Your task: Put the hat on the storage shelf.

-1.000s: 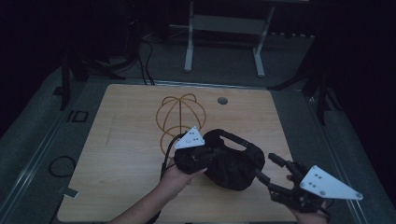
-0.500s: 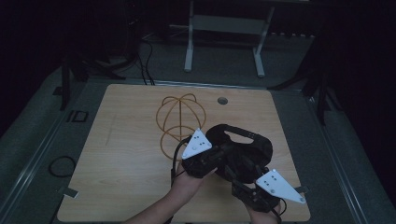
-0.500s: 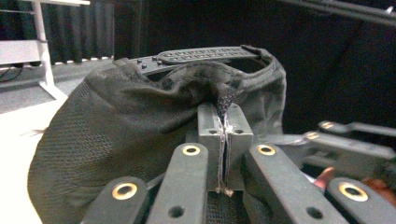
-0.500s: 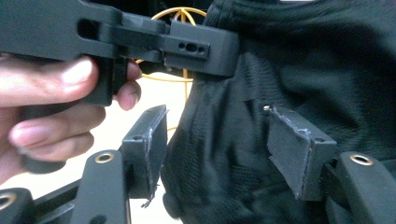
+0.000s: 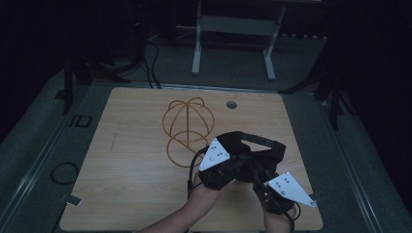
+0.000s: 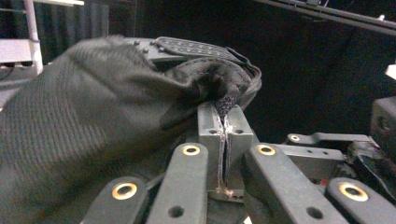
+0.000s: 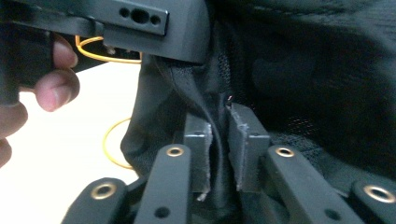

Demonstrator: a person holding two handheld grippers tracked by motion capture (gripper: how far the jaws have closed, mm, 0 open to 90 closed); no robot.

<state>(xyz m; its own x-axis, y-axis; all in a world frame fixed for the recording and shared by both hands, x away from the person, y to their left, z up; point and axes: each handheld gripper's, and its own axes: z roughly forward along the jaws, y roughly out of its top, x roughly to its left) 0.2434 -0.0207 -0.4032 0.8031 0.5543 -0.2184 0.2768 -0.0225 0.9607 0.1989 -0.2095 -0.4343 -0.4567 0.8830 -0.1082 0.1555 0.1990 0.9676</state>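
Left gripper view: left tool (image 6: 225,122) clamped on black cap (image 6: 93,107); right tool (image 7: 219,135) closing on cap; no legible writing.

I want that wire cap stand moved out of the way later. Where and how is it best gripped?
Take the wire stand by one thin rib of its upper dome, coming straight down from above. It stands upright on its ring base, and the open ribs let jaws close around a single wire. Its far side is freest: the black cap and both grippers crowd the near right.

One black cap (image 5: 252,150), one gold wire stand (image 5: 187,126), two handheld grippers, left (image 5: 232,171), right (image 5: 265,187), one wooden table (image 5: 126,179), two hands
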